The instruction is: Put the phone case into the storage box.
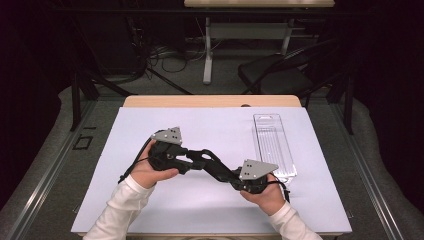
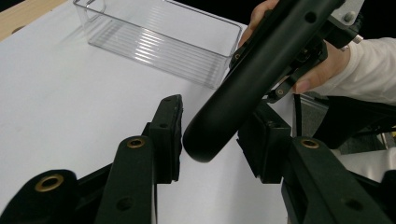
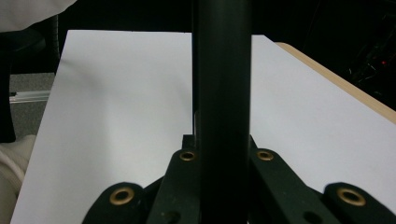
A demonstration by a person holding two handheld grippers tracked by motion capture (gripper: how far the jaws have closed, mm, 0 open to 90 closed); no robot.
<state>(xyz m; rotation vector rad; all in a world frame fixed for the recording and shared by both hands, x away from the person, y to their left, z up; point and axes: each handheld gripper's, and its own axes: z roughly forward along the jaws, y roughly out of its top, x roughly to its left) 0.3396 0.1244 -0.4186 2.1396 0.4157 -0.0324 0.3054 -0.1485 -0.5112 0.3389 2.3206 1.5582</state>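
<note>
- Holding off on the left: left gripper (image 1: 192, 159) has its jaws spread wide, nothing clamped. In the left gripper view the rounded end of the black tube (image 2: 243, 93) sits between the pads (image 2: 170, 135), apparently not touching either one.
- Tube spans the gap between the two hands, above the white table cover (image 1: 210, 130), roughly mid-table.
- Right gripper (image 1: 231, 176) has its jaws closed tight on the tube; in the right gripper view the tube (image 3: 222, 116) runs straight up between them.
- Handling guess: rigid, smooth, probably light. The matte round surface could roll or slip in flat pads, so grip square across the barrel, a bit back from the rounded tip (not on the dome itself).
- Clear plastic tray (image 1: 272, 145) lies to the right, long axis running away from the person, its near end just beside the right hand (image 1: 267, 192). Thin walls look brittle; avoid knocking the rim.
- Room: open cover left and centre, tighter on the right by the tray. The table's far wooden edge (image 1: 210, 101) is well away.
</note>
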